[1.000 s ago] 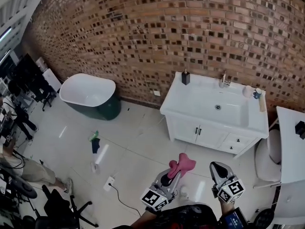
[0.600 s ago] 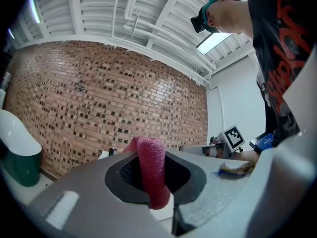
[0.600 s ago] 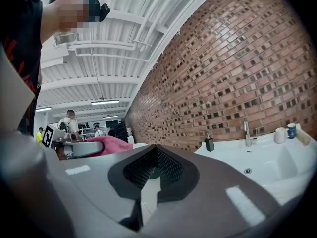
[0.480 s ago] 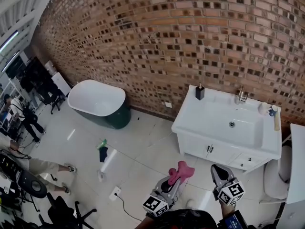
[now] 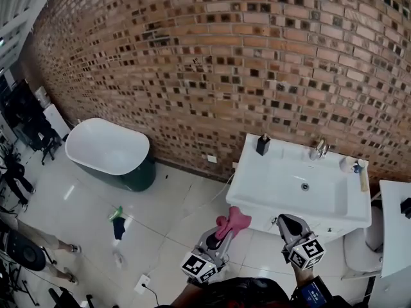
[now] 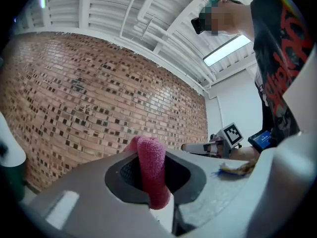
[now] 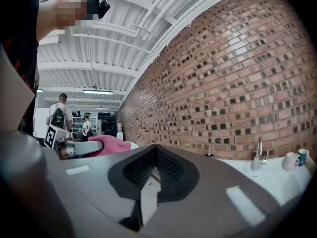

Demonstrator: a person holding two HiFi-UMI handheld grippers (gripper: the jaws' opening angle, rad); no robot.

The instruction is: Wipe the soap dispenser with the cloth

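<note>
**Pink cloth clamped in the left gripper, short of the white washstand**

Pink and bunched, the cloth [image 5: 232,222] sticks out of the left gripper [image 5: 220,235], whose jaws are closed tight on a fold of it. In the left gripper view the fabric stands up between the two jaws and hangs over their front edge. The right gripper [image 5: 286,222] is shut with nothing between its jaws, which meet along a thin seam. Both grippers are held out in front of the washstand [image 5: 257,186], near its front edge, the left one off its left front corner and the right one before its middle. The soap dispenser [image 5: 262,145], a small dark bottle, stands upright on the washstand's back left corner against the brick wall [image 5: 257,56], well apart from the cloth. A metal tap [image 5: 318,149] sits at the back of the washstand's basin, and a cup [image 5: 347,164] stands at the back right corner. Far to the washstand's left, a white and green bathtub [image 5: 106,151] rests on the pale tiled floor.
</note>
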